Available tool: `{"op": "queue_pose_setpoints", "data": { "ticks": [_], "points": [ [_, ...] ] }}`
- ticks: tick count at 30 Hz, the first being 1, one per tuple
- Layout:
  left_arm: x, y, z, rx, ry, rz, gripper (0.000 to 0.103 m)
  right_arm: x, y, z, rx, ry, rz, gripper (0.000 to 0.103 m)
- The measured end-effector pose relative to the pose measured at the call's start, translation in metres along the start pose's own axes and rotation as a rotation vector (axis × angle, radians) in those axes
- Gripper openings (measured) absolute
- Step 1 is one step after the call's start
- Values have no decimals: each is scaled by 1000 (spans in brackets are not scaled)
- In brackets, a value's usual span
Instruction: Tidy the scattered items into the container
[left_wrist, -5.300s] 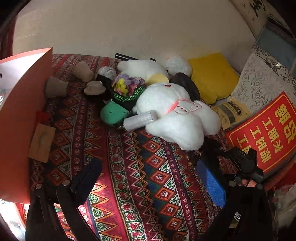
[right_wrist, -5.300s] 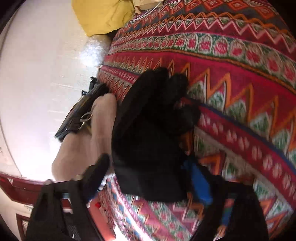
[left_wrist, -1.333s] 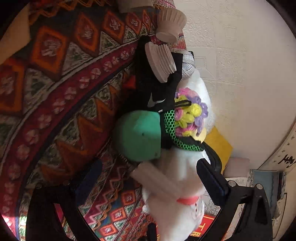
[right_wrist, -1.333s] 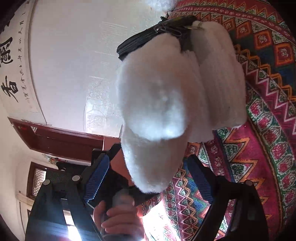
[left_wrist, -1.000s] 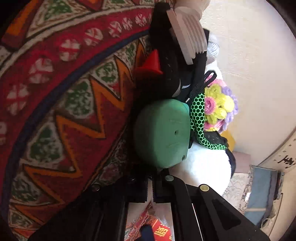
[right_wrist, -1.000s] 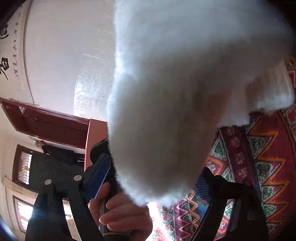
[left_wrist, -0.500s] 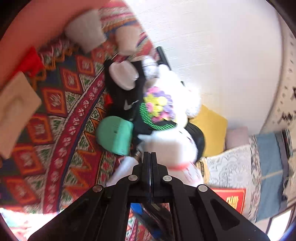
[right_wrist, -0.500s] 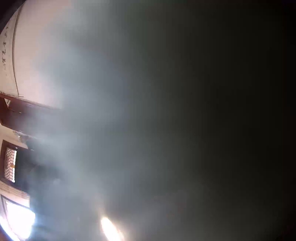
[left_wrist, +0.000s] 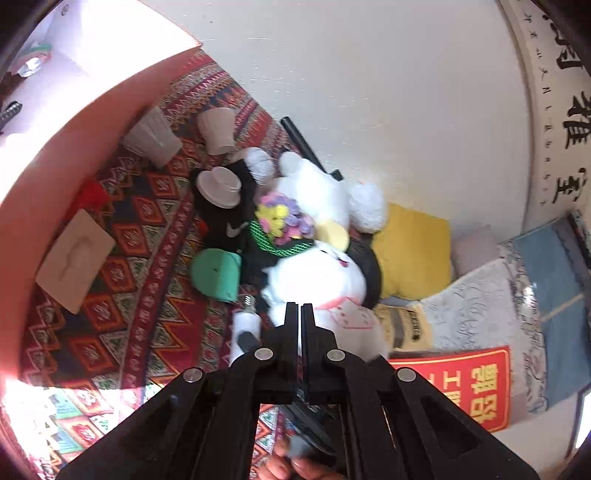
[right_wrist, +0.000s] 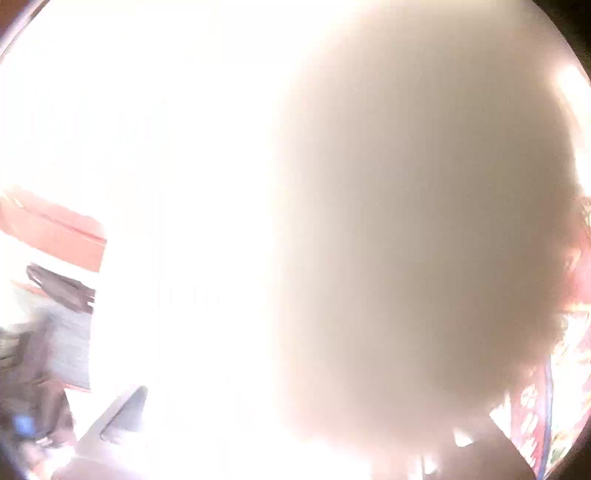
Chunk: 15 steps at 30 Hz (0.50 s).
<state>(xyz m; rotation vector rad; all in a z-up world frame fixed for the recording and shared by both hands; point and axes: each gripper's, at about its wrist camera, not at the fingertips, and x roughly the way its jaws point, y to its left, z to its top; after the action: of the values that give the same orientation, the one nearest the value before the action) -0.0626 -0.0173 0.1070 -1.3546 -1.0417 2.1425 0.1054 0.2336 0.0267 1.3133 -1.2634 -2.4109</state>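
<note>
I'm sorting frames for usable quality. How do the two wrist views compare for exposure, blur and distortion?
Left wrist view: well exposed and sharp, with strong fisheye bending of the orange container wall and patterned cloth, and glare at the lower left. Right wrist view: badly overexposed, with a pale out-of-focus mass filling the lens and only blurred scraps at the edges.
</note>
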Motion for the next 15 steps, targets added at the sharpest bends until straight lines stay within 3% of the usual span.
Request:
{"op": "queue_pose_setpoints", "data": {
  "ticks": [1,2,3,5,8,13,14,15],
  "points": [
    [11,6,5,-14,21,40,32,-9,-2,-3,15,-5,21,26],
    [23,13,10,-28,43,80,71,-19,-5,-6,31,-11,41,26],
    [34,20,12,-34,55,120,89,-27,-8,-8,50,-13,61,26],
    [59,27,15,1,44,232,89,-38,-11,-7,76,-10,111,26],
    [95,17,15,152,22,450,90,-48,-12,-2,71,-22,133,26],
    [139,2,4,291,97,494,90,-45,-14,2,84,1,158,26],
    [139,2,3,303,86,513,77,-44,-16,1,85,10,145,26],
    [138,3,3,301,82,538,55,-43,-19,-2,89,17,146,26]
  ]
}}
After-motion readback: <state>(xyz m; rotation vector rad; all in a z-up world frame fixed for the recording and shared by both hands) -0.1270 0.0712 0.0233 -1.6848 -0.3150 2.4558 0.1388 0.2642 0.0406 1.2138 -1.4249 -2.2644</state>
